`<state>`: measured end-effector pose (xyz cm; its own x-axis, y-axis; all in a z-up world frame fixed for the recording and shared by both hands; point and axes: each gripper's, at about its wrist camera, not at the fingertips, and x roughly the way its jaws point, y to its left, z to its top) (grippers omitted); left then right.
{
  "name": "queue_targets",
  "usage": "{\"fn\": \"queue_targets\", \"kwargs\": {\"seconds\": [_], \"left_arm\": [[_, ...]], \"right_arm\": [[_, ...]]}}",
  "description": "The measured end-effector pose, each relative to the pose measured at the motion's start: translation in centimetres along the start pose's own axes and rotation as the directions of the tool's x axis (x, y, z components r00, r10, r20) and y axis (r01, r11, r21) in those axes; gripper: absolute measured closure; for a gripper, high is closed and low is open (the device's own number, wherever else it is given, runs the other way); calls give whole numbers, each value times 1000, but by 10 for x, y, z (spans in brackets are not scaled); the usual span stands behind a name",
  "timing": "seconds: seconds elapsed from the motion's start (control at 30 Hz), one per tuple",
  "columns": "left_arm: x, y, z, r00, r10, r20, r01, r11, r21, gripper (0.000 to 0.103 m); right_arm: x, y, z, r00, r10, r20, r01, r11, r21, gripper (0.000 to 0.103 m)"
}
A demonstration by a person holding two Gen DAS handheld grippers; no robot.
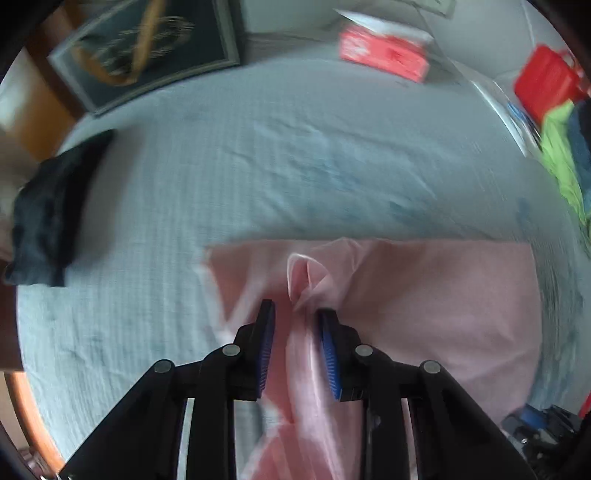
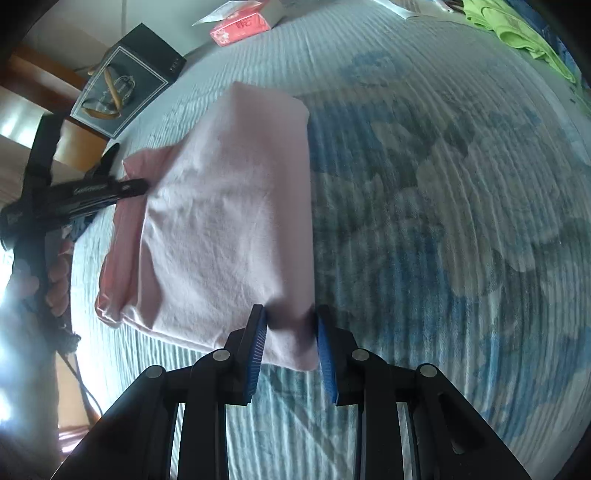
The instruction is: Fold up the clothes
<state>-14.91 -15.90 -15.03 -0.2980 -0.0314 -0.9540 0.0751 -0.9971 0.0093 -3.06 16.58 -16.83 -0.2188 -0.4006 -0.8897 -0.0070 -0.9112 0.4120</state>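
A pink garment (image 2: 229,206) lies folded into a thick rectangle on the pale blue bed cover (image 2: 443,221). My right gripper (image 2: 290,312) is shut on its near right corner, and the cloth dents in at both blue pads. In the right wrist view my left gripper (image 2: 142,183) reaches in from the left to the garment's left edge, with a hand (image 2: 59,280) on its handle. In the left wrist view the left gripper (image 1: 295,308) is shut on a ridge of the pink garment (image 1: 424,288), which bunches up in a small fold at the fingertips.
A dark garment (image 1: 48,214) lies at the bed's left edge. A dark box with a picture (image 2: 125,88) and a red packet (image 2: 240,26) sit at the far side. A green garment (image 2: 517,29) and a red object (image 1: 546,81) are at the far right.
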Motion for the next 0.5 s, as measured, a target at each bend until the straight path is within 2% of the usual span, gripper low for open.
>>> {"fn": "queue_targets", "kwargs": {"seconds": [0.1,0.13,0.2,0.27,0.33,0.43,0.5], "left_arm": [[-14,51,-3,995,100,7,-99,992,-78,78],[-16,62,-6,997,77,-7,-77,992,-100,78],[-26,80,-17,999,-35,-18,33,989,-141,78],[-35,75,-30,992,-123,-18,120,986,-119,67],[-42,62,-46,982,-190,-7,189,978,-88,31],[-44,37,-65,972,-234,0,234,971,-40,25],[-42,20,-75,970,-244,-10,244,970,-7,25]], "right_arm": [[-1,-2,-1,1000,7,1,-7,1000,3,76],[-2,-2,-1,1000,8,1,-8,1000,4,76],[-2,-2,-2,1000,6,1,-6,1000,11,76],[-8,0,-2,1000,8,14,-8,1000,17,76],[-20,3,-3,999,10,53,-11,1000,14,75],[-32,12,1,995,-7,96,7,1000,7,67],[-35,13,0,993,-39,111,39,999,7,53]]}}
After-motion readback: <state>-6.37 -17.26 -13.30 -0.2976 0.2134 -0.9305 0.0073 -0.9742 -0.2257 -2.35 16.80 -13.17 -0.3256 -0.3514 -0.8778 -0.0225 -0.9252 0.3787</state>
